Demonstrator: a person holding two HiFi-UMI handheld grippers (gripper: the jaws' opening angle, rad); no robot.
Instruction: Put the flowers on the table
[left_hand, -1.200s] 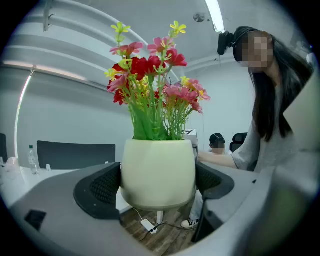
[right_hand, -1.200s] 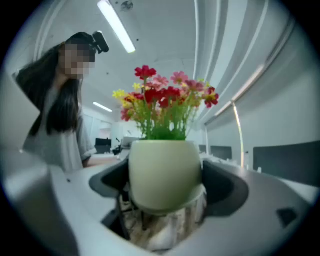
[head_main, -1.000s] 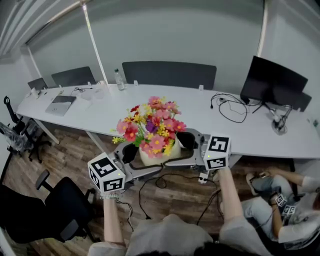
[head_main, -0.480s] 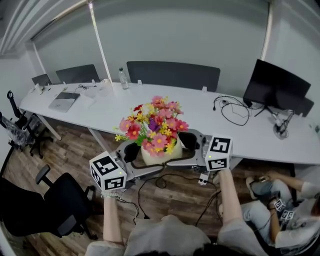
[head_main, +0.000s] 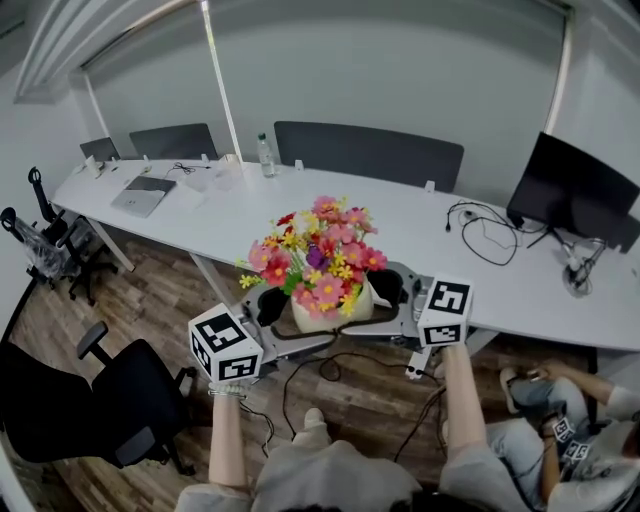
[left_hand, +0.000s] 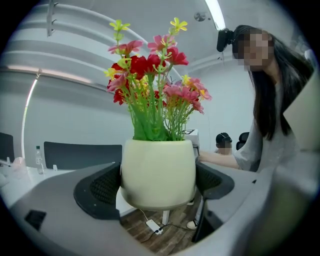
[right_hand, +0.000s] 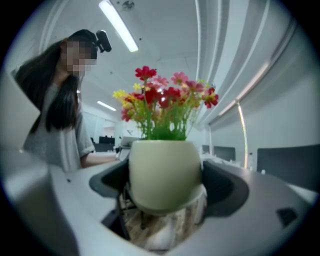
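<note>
Flowers in cream pot: I'm clamping it with left gripper and right gripper, nearside of the table; uneven squeezing risks dropping it.

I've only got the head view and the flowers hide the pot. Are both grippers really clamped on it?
Observer: The left gripper is. Its own view shows its pads pressed against opposite sides of the cream pot.
Operator: And the right one?
Observer: The right gripper also has a pad against each side of the pot.
Operator: Is the pot resting on anything?
Observer: No. In the left gripper view, wood floor and a power strip show below its base, so it hangs in the air.
</note>
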